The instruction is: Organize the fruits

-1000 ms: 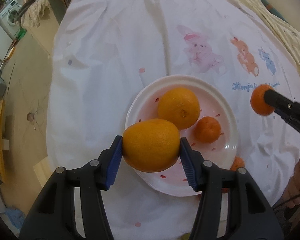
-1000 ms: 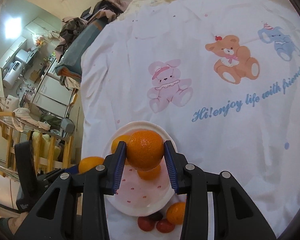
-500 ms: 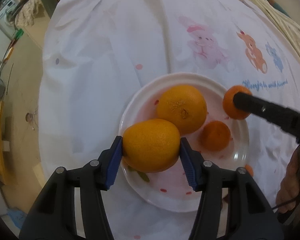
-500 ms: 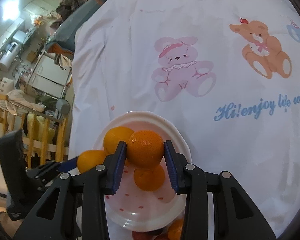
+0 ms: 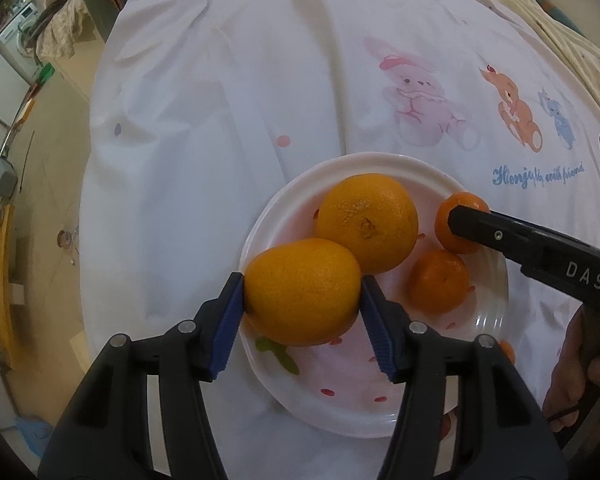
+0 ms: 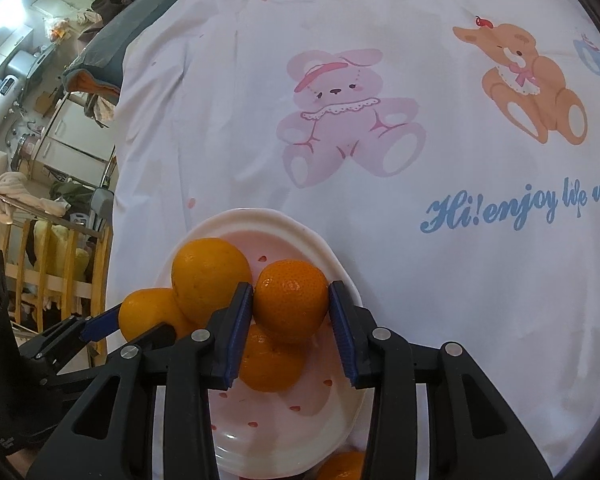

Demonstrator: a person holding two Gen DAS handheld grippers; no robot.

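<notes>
Four oranges show over one plate (image 5: 496, 320), low centre of the left view: two big, two small. The left gripper (image 5: 302, 304) clamps a big orange (image 5: 302, 292) above the plate's near-left rim; the second big orange (image 5: 366, 222) and a small orange (image 5: 440, 282) lie on the plate. The right gripper (image 6: 291, 308) pinches a mandarin (image 6: 291, 306), which has come from beyond the rim to above the plate. The right gripper's arm reads "DAS"; the cloth (image 6: 420, 280) reads "Hi! enjoy life with".
</notes>
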